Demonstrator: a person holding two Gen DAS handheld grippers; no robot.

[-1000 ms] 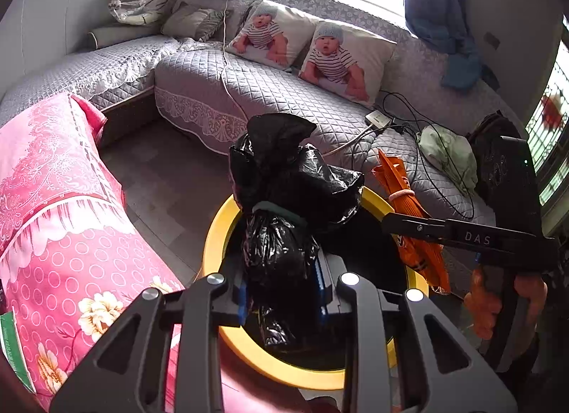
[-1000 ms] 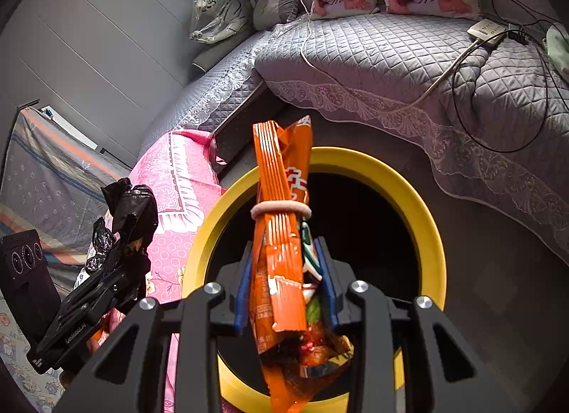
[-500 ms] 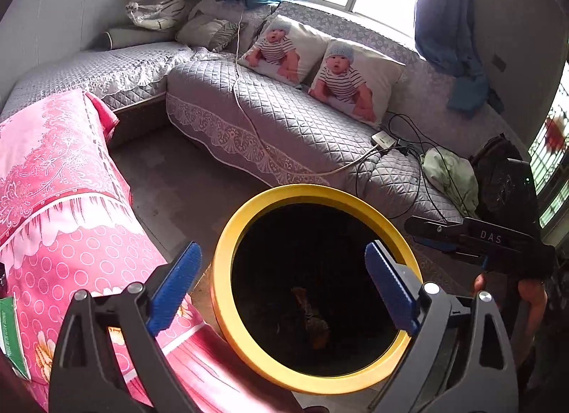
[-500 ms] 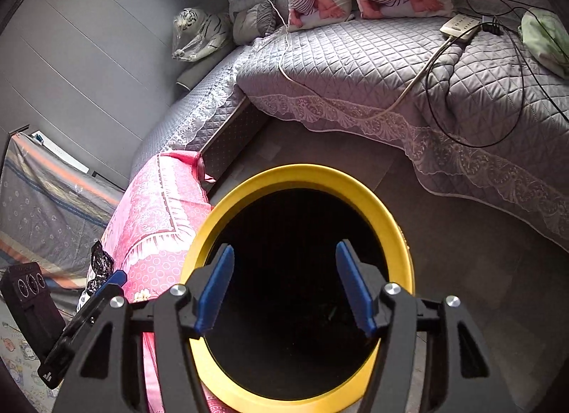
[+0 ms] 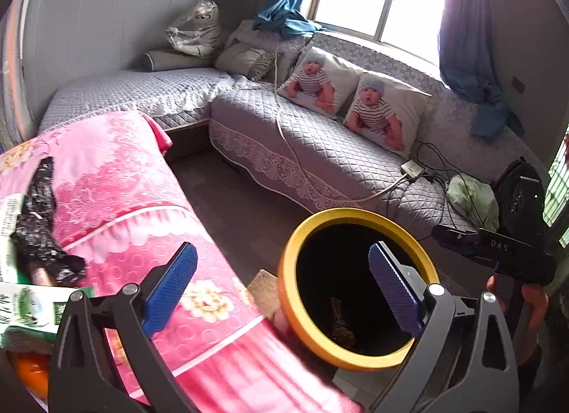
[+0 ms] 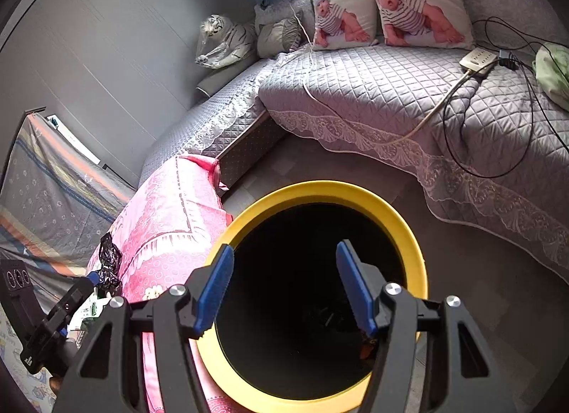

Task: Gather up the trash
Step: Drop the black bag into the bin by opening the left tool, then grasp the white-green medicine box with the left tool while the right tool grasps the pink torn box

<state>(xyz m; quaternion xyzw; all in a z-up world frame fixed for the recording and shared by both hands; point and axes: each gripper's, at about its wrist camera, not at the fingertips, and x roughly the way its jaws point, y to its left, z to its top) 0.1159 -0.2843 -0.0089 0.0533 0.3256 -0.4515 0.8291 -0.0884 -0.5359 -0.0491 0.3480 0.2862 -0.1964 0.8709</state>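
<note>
The yellow-rimmed black bin [image 5: 355,213] stands on the floor beside a pink cloth-covered surface [image 5: 124,199]. An orange snack wrapper [image 5: 341,324] lies deep inside the bin. My left gripper [image 5: 281,253] hangs over the pink cloth's edge and the bin's left rim; its jaws are opening, with nothing between them. My right gripper [image 6: 284,251] is open and empty above the bin's [image 6: 320,189] mouth. Crumpled black plastic [image 5: 39,228] and a green-and-white packet [image 5: 32,306] lie on the cloth at the far left.
A grey quilted sofa [image 6: 391,93] wraps around the back, with two baby-print pillows [image 6: 409,7], a power strip [image 6: 478,59] with loose cords, and a green cloth [image 5: 473,196]. Bare floor [image 5: 242,206] lies between sofa, bin and pink cloth. A hand [image 5: 530,302] holds the right gripper.
Both grippers have opened: the black bag left the left one and the orange wrapper left the right one, dropping into the bin. The left gripper has swung left toward the pink cloth.
</note>
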